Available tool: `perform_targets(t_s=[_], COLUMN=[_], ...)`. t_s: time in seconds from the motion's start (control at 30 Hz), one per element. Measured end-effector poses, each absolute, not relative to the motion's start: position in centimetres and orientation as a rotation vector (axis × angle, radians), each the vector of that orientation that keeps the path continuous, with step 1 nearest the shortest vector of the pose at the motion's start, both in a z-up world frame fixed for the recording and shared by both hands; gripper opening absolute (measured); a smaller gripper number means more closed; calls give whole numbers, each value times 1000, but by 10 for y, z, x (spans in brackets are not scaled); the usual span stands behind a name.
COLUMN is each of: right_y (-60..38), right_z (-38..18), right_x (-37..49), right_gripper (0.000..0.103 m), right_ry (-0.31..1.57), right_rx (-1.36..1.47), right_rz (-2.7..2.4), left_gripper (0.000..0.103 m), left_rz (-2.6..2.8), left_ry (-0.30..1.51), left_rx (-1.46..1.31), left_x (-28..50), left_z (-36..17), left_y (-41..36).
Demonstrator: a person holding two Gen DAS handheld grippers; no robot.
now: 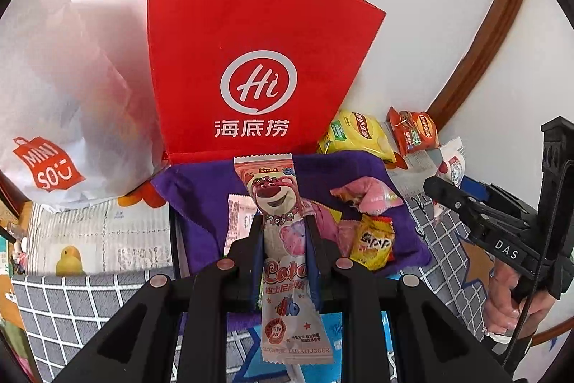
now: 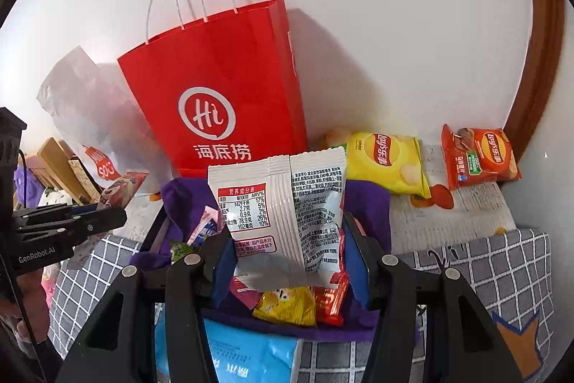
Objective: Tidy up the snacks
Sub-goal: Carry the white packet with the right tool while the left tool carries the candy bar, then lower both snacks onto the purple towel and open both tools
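- The left gripper (image 1: 285, 239) is clamped narrow on a tall pink bear packet (image 1: 283, 250), taken near its middle and held upright over the purple bin (image 1: 201, 203). The right gripper (image 2: 290, 250) holds a white pouch (image 2: 283, 214), pinched at its lower part with the printed back facing the camera, also above the bin.
- The red bag (image 1: 251, 60) stands behind the bin against the wall. It is stiff paper with thin cord handles, probably light and easy to tip if bumped. Whether its mouth is open or anything is inside cannot be told.
- The white bag (image 1: 53, 131) to its left is soft, thin plastic; its contents are hidden.
- The yellow chips (image 2: 387, 164) and orange chips (image 2: 477, 157) lie flat by the wall, well apart from the bin. They look puffed, light and crushable, so a grip on a sealed edge would suit better than on the belly.
- The pouch looks light, with slick film; the hold near the bottom seam leaves the top free to flop.
- The bear packet is slim and limp, so the mid grip looks steady.
- Small packets in the bin, a yellow one (image 1: 373, 243) among them, are overlapped and partly hidden by the grippers; their number is unclear.
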State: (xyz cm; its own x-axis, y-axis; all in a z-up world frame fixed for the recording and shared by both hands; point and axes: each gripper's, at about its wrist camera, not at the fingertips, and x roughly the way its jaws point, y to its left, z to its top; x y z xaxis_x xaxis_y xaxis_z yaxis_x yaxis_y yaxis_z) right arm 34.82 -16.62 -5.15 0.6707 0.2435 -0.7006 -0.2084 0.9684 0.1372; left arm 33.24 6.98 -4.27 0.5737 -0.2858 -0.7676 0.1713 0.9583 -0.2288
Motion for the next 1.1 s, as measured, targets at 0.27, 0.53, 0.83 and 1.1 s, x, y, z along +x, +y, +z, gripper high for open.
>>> perform_targets(t_s=[0.27, 0.53, 0.83, 1.1], right_y=[-176, -183, -185, -179], right_z=[-77, -106, -131, -148], right_x=[372, 389, 402, 407], right_gripper=[53, 53, 53, 53], right_ry=[875, 966, 1051, 1104], right_rx=[62, 39, 72, 65], right_rz=[250, 236, 236, 251], left_gripper=[20, 20, 20, 20], left_rz=[-283, -319, -318, -328], left_ry=[956, 1016, 1070, 1104], left_rx=[-174, -216, -207, -195], left_x=[359, 378, 386, 391], left_z=[-62, -91, -116, -132], left_y=[71, 65, 55, 43])
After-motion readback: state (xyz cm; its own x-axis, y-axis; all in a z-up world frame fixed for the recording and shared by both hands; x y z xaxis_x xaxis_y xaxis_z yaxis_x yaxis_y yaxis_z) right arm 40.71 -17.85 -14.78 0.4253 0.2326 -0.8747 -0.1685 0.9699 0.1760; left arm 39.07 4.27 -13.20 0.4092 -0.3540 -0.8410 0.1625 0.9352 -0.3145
